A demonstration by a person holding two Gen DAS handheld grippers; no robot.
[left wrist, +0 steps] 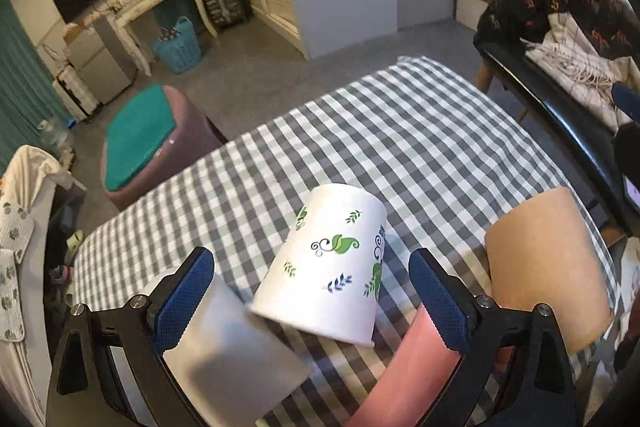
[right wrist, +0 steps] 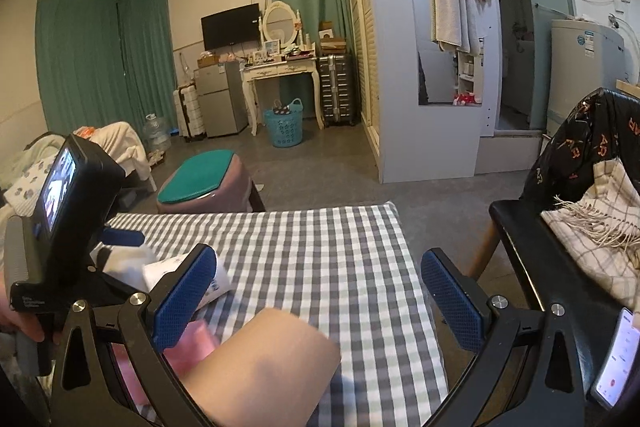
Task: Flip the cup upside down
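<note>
A white paper cup with green leaf prints (left wrist: pixel 332 267) stands upside down and tilted on the checked tablecloth (left wrist: pixel 400 131), rim low. My left gripper (left wrist: pixel 312 291) is open, its blue pads on either side of the cup and apart from it. A grey-white cup (left wrist: pixel 224 351), a pink cup (left wrist: pixel 404 375) and a tan cup (left wrist: pixel 548 267) stand close around it. My right gripper (right wrist: pixel 320 295) is open and empty above the tan cup (right wrist: pixel 260 367). The white cup (right wrist: pixel 192 279) shows partly behind the right gripper's left finger, and the pink cup (right wrist: pixel 188 347) below it.
The left gripper's body with its screen (right wrist: pixel 68 211) is at the left of the right wrist view. A black chair with a scarf (left wrist: pixel 568 67) stands by the table's right side. A purple stool with a green cushion (left wrist: pixel 148 143) stands beyond the far edge.
</note>
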